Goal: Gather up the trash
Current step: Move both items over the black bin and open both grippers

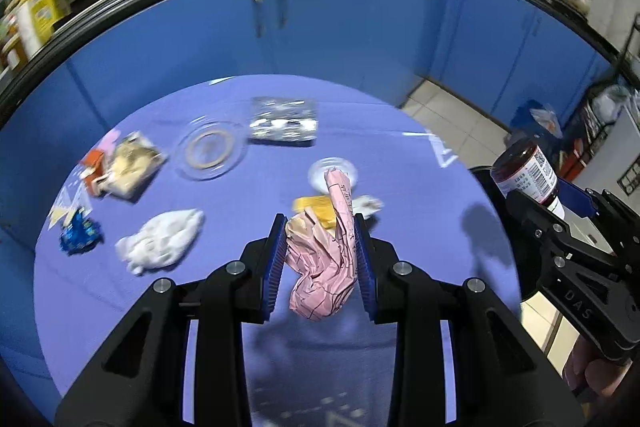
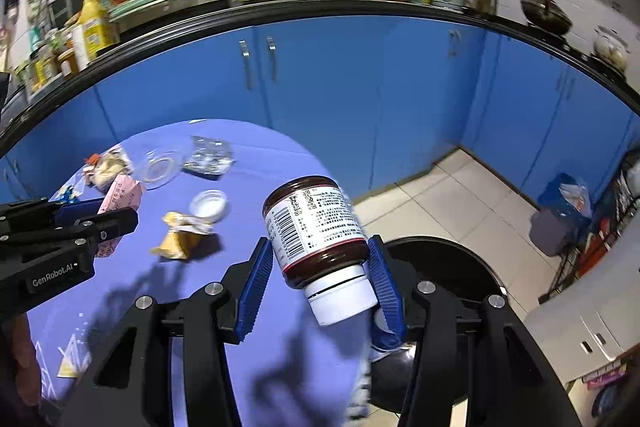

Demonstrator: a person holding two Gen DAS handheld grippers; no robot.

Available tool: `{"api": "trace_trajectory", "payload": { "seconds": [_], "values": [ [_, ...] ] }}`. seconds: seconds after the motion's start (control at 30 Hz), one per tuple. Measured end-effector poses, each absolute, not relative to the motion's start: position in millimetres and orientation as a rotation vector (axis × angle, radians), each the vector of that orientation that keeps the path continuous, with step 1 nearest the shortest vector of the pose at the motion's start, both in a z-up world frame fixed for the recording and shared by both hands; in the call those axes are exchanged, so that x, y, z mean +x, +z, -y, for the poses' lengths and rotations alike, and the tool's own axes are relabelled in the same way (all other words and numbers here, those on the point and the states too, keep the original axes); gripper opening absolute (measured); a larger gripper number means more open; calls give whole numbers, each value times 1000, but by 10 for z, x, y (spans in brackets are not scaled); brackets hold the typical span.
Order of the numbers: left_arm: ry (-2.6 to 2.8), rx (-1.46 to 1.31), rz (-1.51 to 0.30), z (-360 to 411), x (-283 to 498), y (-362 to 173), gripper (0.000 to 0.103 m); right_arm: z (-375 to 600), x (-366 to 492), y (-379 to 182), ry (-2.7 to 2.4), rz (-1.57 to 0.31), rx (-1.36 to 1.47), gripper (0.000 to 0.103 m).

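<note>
**Desk:** Now, which hand sits closer to the bin?

**Photographer:** Right gripper (image 2: 320, 279), lower centre of its frame, clamped on a dark jar (image 2: 316, 227), white cap toward the camera, long axis tilted up-left. Black bin (image 2: 452, 259) lies just right, below.

**Desk:** And the left?

**Photographer:** Left gripper (image 1: 320, 259) pinches crumpled pink paper (image 1: 324, 267) above the purple tablecloth (image 1: 420, 187); bin farther right. Wrappers litter upper left; blue cabinets (image 1: 340, 27) behind.
</note>
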State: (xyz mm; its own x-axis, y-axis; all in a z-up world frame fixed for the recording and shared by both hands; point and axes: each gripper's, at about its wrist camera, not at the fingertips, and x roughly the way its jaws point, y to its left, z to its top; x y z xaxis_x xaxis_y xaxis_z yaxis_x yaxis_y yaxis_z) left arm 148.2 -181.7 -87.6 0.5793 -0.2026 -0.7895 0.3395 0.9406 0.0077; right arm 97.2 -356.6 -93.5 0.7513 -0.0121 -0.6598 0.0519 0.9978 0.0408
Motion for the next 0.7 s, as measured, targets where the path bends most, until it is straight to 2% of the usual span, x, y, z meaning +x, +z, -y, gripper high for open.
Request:
{"api": "trace_trajectory", "payload": {
  "seconds": [0.63, 0.67, 0.7],
  "values": [
    [-411, 260, -883, 2717, 1614, -879, 33, 4236, 929, -1087, -171, -706, 73, 49],
    [-413, 264, -883, 2754, 1636, -882, 33, 4237, 939, -1085, -170, -706, 64, 54],
    [-414, 265, -883, 2774, 1641, -884, 33, 4241, 938, -1079, -181, -697, 49, 66]
  ]
}}
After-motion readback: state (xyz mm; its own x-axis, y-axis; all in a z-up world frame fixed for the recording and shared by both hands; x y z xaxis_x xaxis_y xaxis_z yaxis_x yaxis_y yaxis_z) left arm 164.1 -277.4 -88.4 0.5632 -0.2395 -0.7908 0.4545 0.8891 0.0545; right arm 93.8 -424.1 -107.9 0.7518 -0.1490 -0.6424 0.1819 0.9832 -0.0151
